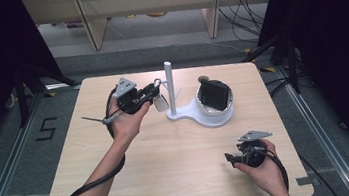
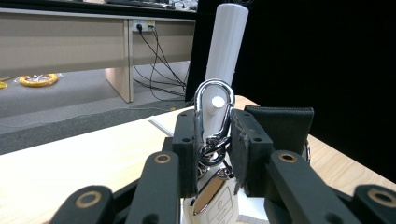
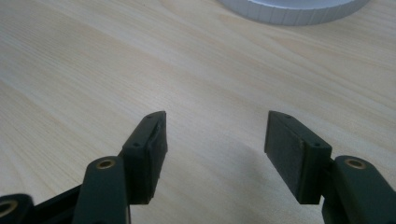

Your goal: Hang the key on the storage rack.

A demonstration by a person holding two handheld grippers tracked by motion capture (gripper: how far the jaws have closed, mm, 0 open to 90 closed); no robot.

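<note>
A "5" is marked on the floor [image 1: 45, 129].

The left gripper [image 2: 212, 154] has its two black jaws closed on a key ring assembly: a silver carabiner clip [image 2: 214, 112] stands upright between the pads, with a short chain [image 2: 212, 154] and a white key fob [image 2: 217, 203] hanging below it. Just behind the clip rises a white post [image 2: 226, 42], and a small white peg [image 2: 217, 101] shows through the clip's loop. A black pouch [image 2: 285, 126] sits to the right, near the table's [image 2: 70, 163] far edge.
</note>
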